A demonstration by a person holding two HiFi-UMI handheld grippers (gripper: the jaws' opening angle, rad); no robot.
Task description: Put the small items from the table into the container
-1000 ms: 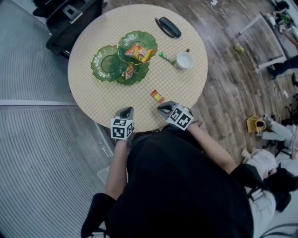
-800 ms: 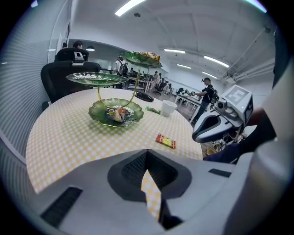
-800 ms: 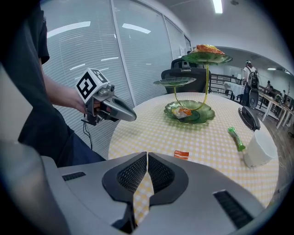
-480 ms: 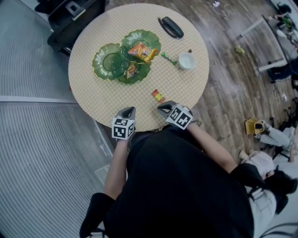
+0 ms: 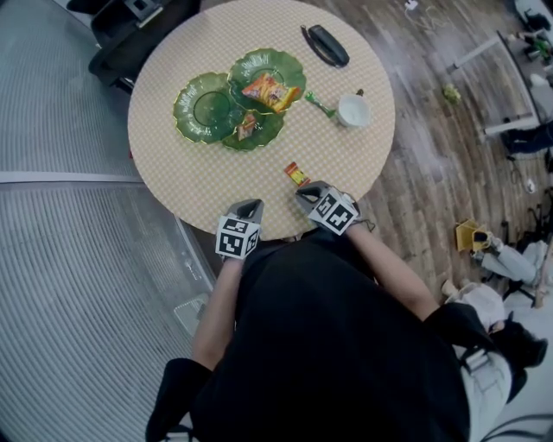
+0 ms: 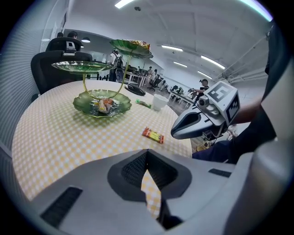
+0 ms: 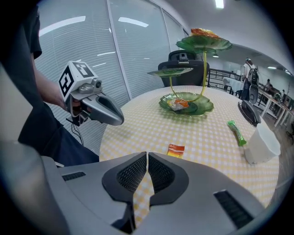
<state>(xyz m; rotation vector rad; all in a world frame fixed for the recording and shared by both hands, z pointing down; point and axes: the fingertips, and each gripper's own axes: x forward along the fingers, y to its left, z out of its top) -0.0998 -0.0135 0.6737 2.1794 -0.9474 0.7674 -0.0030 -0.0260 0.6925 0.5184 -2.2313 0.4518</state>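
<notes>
An orange-red candy packet (image 5: 295, 173) (image 6: 153, 135) (image 7: 175, 150) lies on the checked round table (image 5: 173, 164) just ahead of my right gripper (image 5: 304, 191) (image 7: 147, 156), which is shut and empty. My left gripper (image 5: 252, 207) (image 6: 147, 153) hovers at the near table edge, also shut with nothing in it. A green wrapped stick (image 5: 318, 104) (image 7: 237, 132) lies beside a white cup (image 5: 355, 110) (image 7: 262, 145). The green tiered dish stand (image 5: 207, 110) (image 6: 102, 104) (image 7: 186, 103) carries a snack bag (image 5: 268, 90) on top and a small wrapped sweet (image 5: 244, 126) in a lower dish.
A black case (image 5: 328, 45) lies at the table's far edge. A black office chair (image 5: 130, 26) stands behind the table on the left. Wooden floor, table legs and clutter are to the right; a ribbed glass wall is on the left.
My left gripper has drifted a little to the right along the near table edge. The right gripper and the items on the table have kept their places.
</notes>
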